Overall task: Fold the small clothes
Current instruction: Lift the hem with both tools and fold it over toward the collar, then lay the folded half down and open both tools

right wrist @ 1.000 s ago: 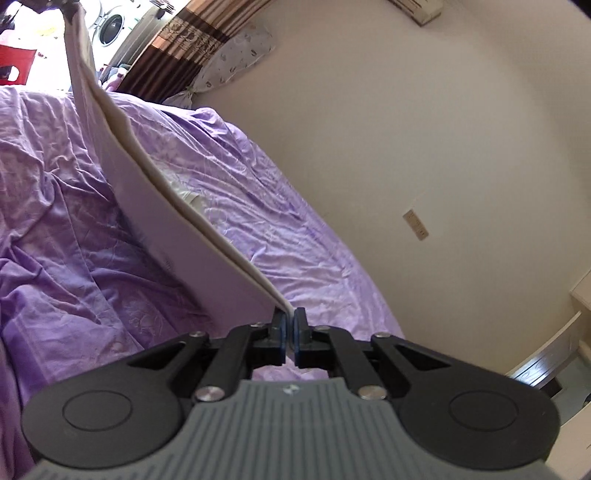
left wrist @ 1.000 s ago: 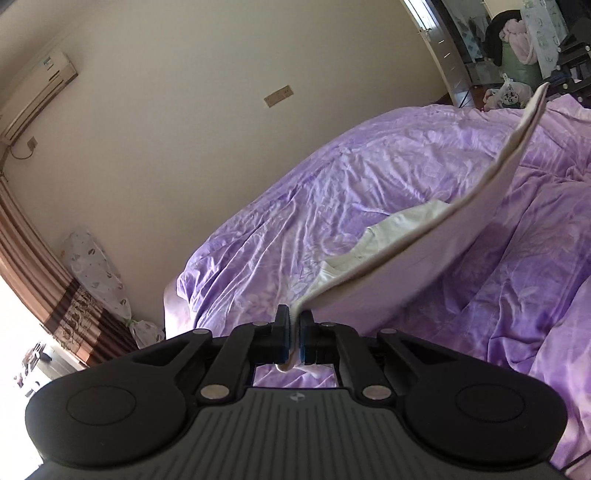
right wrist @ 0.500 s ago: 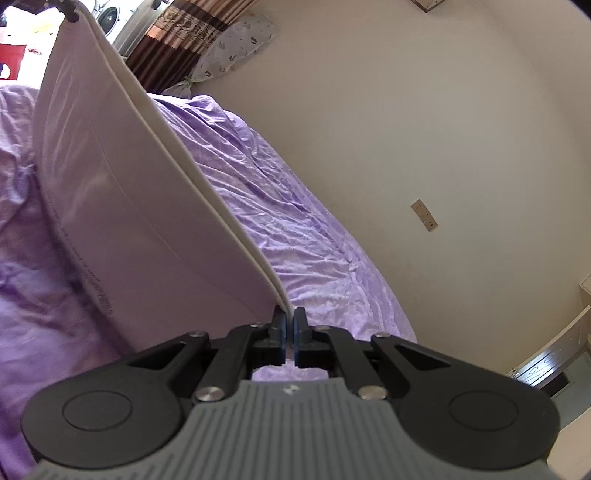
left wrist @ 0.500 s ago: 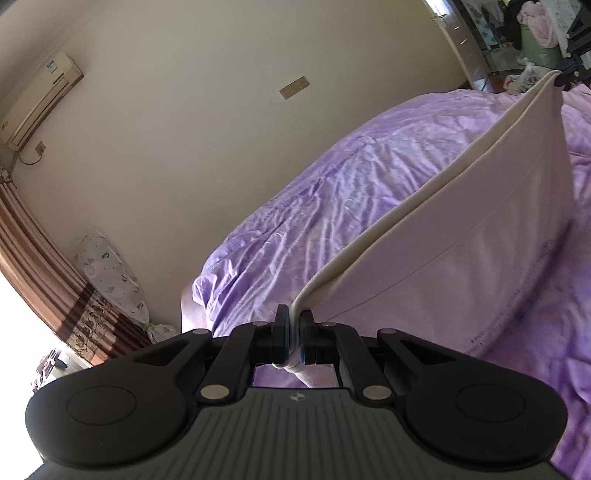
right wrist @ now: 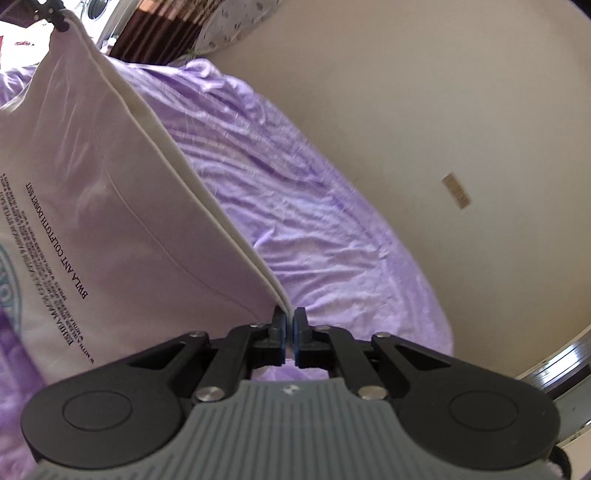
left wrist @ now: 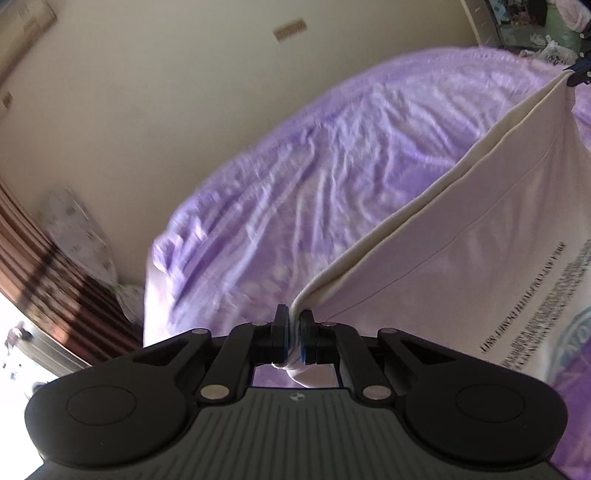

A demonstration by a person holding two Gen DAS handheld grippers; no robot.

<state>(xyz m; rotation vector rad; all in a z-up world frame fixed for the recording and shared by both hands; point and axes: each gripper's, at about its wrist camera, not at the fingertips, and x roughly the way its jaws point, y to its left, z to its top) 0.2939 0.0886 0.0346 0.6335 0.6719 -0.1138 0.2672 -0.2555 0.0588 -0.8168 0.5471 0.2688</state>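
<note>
A white garment with black printed text and a teal emblem hangs stretched between my two grippers above a bed with a purple sheet. My left gripper is shut on one corner of its upper edge. My right gripper is shut on the other corner, and the garment hangs to its left. The right gripper also shows far off in the left wrist view, and the left gripper in the right wrist view. The garment's lower part is out of view.
The purple sheet is wrinkled and runs up to a cream wall. A brown striped curtain and a patterned cushion stand by the bed's end. Clutter and bags lie beyond the bed.
Both grippers have lifted the garment off the bed and pulled it taut. It now hangs as a flat sheet with its printed side showing.
</note>
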